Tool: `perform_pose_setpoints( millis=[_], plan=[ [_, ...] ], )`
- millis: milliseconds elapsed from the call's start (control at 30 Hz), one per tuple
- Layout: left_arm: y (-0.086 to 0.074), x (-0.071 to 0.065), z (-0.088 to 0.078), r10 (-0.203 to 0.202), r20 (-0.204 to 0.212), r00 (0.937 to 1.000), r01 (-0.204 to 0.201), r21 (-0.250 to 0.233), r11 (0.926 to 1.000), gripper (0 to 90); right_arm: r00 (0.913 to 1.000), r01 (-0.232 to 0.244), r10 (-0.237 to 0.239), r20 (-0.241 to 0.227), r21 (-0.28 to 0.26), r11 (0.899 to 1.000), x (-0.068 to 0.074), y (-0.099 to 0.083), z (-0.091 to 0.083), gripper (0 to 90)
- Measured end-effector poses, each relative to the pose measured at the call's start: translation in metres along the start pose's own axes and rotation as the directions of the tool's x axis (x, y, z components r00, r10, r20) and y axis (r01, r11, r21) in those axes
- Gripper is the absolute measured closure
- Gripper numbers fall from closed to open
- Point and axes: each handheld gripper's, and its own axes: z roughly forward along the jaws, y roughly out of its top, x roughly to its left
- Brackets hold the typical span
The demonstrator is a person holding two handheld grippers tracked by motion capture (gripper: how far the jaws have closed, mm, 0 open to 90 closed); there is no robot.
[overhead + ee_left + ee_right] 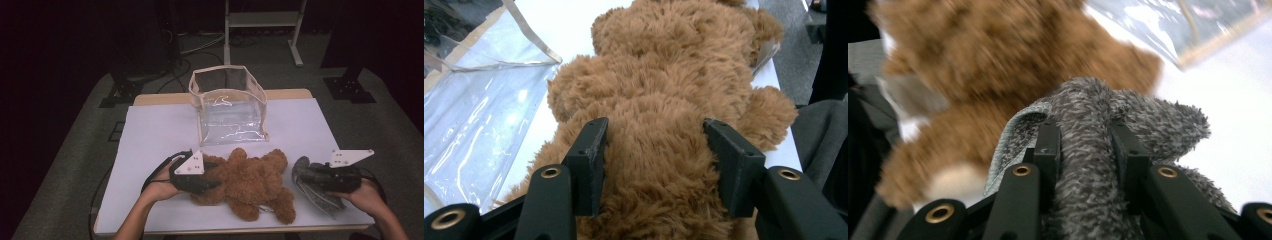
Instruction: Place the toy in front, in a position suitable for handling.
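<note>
My left gripper (654, 170) sits over the brown teddy bear (247, 182), its jaws part open with the fur bulging between them; I cannot tell whether the pads still press it. My right gripper (1083, 145) is clenched on a grey fuzzy cloth (1098, 150), which I hold near the table's front right corner, just beside the bear's leg. The bear lies along the front edge of the white-covered table (150, 135). A clear plastic bag (227, 107) with beige trim stands open at the far edge. Beyond it, the dim room holds a white stand (262, 30) and floor cables.
</note>
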Motion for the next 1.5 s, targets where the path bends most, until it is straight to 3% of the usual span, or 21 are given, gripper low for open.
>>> perform_pose_setpoints(
  millis=[167,300,667,1067,1367,1500],
  plan=[
    [0.002,0.002,-0.007,-0.013,-0.003,0.9999,0.013,-0.035,0.9993,44.5,0.9954,-0.076,0.075,0.059,0.015,0.997,-0.013,-0.022,-0.008,66.3],
    [0.005,0.004,-0.017,-0.028,-0.022,0.9994,0.026,-0.069,0.9973,43.1,0.99,-0.124,0.123,0.07,0.01,0.992,-0.019,-0.031,-0.011,58.7],
    [0.0,0.006,-0.028,-0.05,-0.034,0.9982,0.047,-0.086,0.9952,38.1,0.9886,-0.143,0.143,0.047,0.001,0.99,-0.024,-0.022,-0.013,46.8],
    [-0.015,0.006,-0.04,-0.114,-0.051,0.9922,0.107,-0.126,0.9863,31.9,0.9957,-0.091,0.09,-0.02,-0.041,0.995,-0.025,0.02,-0.009,39.3],
    [-0.024,0.007,-0.049,-0.164,-0.069,0.9839,0.155,-0.13,0.9794,23.1,0.9979,-0.015,0.011,-0.064,-0.058,0.998,-0.027,0.062,0.008,35.7],
    [-0.027,0.007,-0.054,-0.173,-0.098,0.9801,0.161,-0.118,0.9799,18.8,0.9964,0.032,-0.036,-0.076,-0.055,0.998,-0.029,0.081,0.02,33.6]
  ],
)
